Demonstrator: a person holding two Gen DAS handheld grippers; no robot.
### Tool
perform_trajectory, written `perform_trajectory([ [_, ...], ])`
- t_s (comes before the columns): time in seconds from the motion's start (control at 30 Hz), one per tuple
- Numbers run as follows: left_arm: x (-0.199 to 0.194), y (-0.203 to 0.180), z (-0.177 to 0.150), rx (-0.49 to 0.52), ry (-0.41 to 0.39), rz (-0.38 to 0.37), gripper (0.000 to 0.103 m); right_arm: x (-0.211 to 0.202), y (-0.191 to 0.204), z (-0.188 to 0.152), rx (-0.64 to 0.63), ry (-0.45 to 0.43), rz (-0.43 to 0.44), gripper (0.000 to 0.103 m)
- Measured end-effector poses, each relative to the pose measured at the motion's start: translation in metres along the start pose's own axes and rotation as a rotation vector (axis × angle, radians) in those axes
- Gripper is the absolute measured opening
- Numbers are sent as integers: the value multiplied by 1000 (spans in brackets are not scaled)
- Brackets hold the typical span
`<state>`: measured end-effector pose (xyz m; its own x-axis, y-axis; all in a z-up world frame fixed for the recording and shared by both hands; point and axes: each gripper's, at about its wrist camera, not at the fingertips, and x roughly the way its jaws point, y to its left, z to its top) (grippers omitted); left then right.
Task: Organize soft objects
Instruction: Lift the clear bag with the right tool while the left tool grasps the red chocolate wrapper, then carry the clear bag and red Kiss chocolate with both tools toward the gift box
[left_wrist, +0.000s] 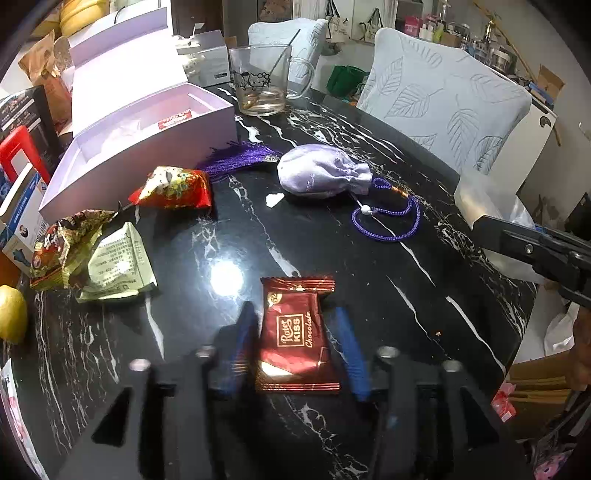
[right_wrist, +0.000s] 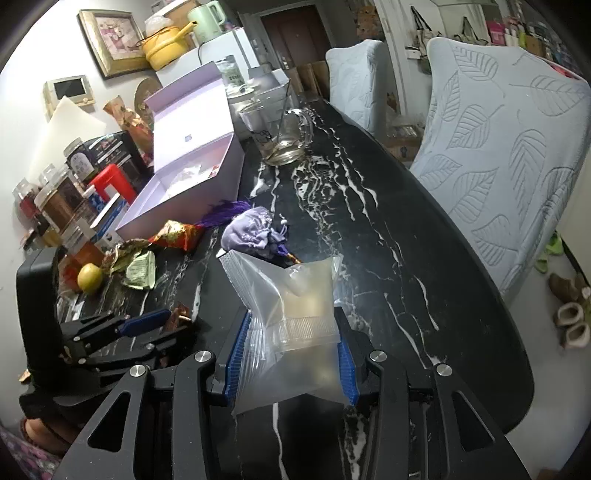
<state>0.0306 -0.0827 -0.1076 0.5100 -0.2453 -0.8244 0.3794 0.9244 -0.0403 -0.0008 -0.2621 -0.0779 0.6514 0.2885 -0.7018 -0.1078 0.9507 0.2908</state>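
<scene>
The left gripper (left_wrist: 295, 339) stands part open, the chocolate (left_wrist: 295, 336) lying loose on the table (left_wrist: 388, 240) between its jaws. The right gripper (right_wrist: 291, 350) pinches the clear bag (right_wrist: 295, 317). Risks: the slick wrapper sliding out of a closing grip, and the limp bag's mouth collapsing before the chocolate goes in.

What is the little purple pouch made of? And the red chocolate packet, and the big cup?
The purple pouch looks like soft, slightly shiny cloth, maybe satin: it wrinkles and gathers at its tied neck. The red chocolate packet looks like glossy foil or plastic film, with crimped ends and bright glints. The cup looks like clear glass, though clear plastic is possible: you see straight through it.
</scene>
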Motion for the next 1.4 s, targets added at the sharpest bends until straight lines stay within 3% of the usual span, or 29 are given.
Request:
perform_trajectory([
  [0.03, 1, 0, 0, 3, 5, -1, 69, -1, 0, -1, -1, -1, -1, 42],
  [0.07, 2, -1, -2, 9, 8, 3, 71, -1, 0, -1, -3, -1, -2, 42],
  [0.2, 0, -2, -6, 5, -15, 6, 70, -2, -1, -4, -5, 1, -6, 42],
  [0.27, -3, 1, -8, -7, -30, 13, 48, -2, -1, -5, -3, 3, -6, 42],
  [0.33, -6, 4, -9, -17, -36, 10, 34, -2, -2, -6, 1, 6, -5, 42],
  [0.43, -7, 6, -8, -28, -38, 7, 29, -2, 0, -9, -2, 8, -1, 42],
  [0.9, -32, 18, -12, -96, -78, -26, 28, -1, 16, -16, -28, 22, 45, 42],
  [1.4, -79, 29, -25, -119, -191, 7, 28, -18, 54, -27, -100, -23, 110, 42],
])
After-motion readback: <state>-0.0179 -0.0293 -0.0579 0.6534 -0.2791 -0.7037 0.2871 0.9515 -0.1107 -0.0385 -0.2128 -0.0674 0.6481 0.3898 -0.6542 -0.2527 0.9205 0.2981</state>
